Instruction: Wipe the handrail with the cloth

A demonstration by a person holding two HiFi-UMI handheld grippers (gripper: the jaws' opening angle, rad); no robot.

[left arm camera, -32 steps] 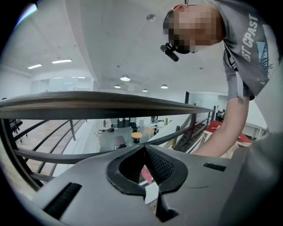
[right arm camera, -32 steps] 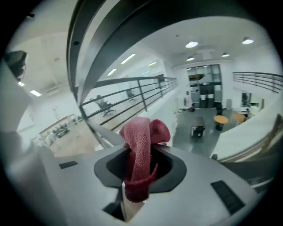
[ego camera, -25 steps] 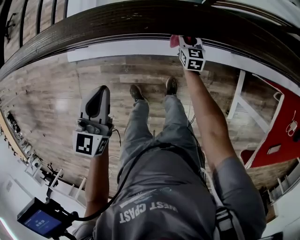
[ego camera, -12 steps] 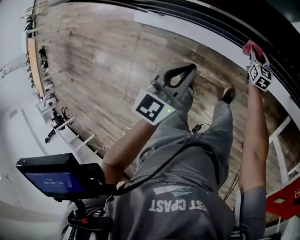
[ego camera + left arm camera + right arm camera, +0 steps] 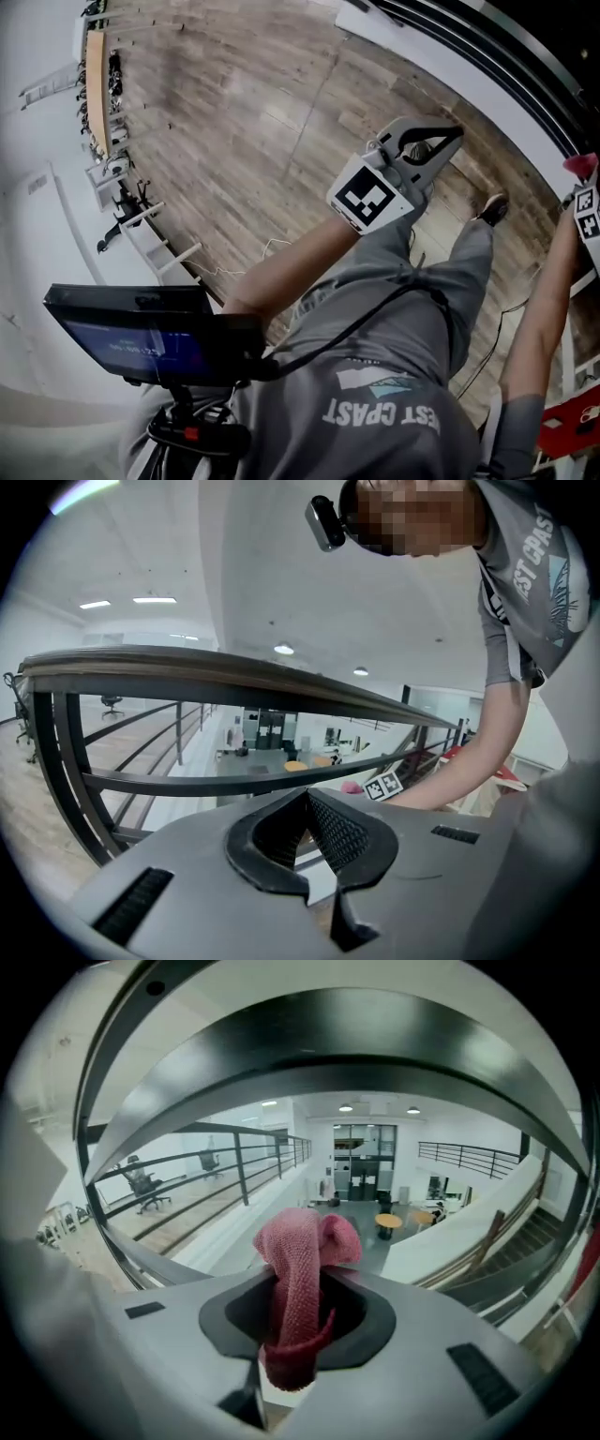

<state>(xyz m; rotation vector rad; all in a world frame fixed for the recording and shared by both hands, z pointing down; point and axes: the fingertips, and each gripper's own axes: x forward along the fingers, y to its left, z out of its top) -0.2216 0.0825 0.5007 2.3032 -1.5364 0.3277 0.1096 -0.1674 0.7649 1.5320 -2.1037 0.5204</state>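
Below, wood-plank floor [image 5: 234, 112], dark handrail [image 5: 234, 672].

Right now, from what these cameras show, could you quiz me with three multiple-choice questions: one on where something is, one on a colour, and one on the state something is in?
1. Where is the cloth?
A. on the floor
B. between the jaws of the right gripper
C. draped over the screen

2. What colour is the cloth?
A. blue
B. white
C. pink

3. How do the jaws of the left gripper stand?
A. together, with nothing between them
B. wide apart
C. clamped on the handrail

Answers:
1 B: the right gripper view shows the cloth pinched between those jaws.
2 C: it looks pink in both that view and the head view.
3 A: the left gripper view shows the pads meeting, with the handrail beyond them.
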